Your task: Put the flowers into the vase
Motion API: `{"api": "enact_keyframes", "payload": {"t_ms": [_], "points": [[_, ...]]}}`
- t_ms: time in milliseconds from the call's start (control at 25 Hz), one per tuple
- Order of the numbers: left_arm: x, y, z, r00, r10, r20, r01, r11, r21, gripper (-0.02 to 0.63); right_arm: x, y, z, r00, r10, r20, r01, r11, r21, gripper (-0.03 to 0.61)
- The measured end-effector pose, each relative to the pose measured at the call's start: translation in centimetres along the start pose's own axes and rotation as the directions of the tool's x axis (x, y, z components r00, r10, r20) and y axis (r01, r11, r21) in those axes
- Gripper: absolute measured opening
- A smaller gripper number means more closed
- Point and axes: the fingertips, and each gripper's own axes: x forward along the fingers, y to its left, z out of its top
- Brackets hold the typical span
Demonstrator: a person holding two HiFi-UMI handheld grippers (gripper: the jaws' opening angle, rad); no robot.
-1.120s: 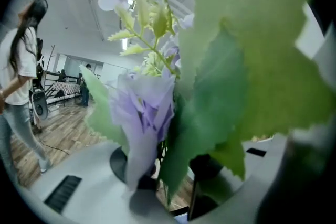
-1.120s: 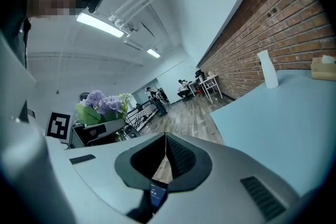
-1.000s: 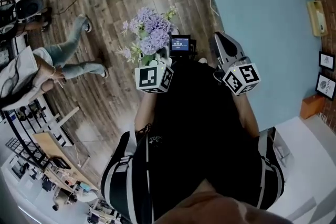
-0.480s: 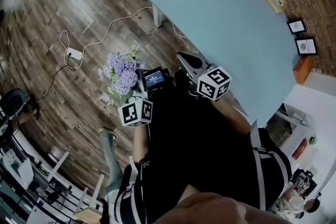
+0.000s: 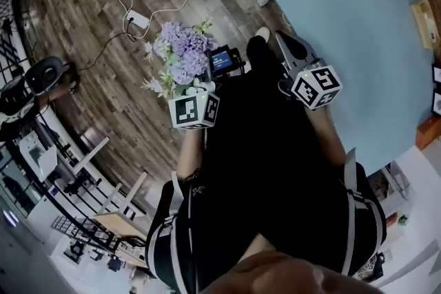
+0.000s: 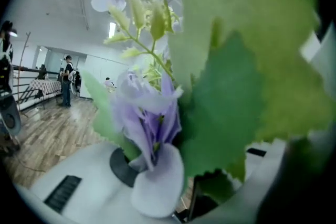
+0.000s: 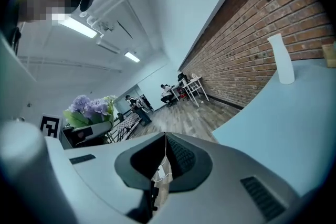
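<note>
While left claw [image 6: 176, 194] grips flowers [image 5: 183, 55] | right claw [image 7: 164, 157] closed, empty | vase [image 7: 281, 60] apparently on table [image 7: 286, 131]

Soft, even indoor light fills all three views. Ceiling strip lamps [image 7: 79, 26] glow overhead in the right gripper view, and the wooden floor [image 6: 47, 139] shows a pale sheen. Both gripper views are fisheye, curved and black at the corners. In the left gripper view the flowers [image 6: 149, 123] sit too near the lens and smear out of focus. The head view bows the counter [image 5: 344, 31] edge.
</note>
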Motion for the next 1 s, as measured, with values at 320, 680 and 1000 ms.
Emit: {"api": "enact_keyframes", "payload": {"t_ms": [320,680,1000], "points": [[6.4,3.1,6.4,0.999,-0.018,0.026,0.018,1.000,0.006,0.180,6.7,-0.7,5.6,0.999,0.006,0.033,-0.005,0.999,-0.037,0.018],[17.4,1.1,9.2,0.970,-0.241,0.001,0.241,0.970,0.013,0.181,8.4,-5.2,10.0,0.972,-0.190,0.141,0.189,0.982,0.019,0.018],[29.9,-5.0,10.1,0.843,-0.528,-0.103,0.534,0.845,0.039,0.181,10.1,-11.0,14.4,0.877,-0.433,0.210,0.401,0.899,0.178,0.018]]}}
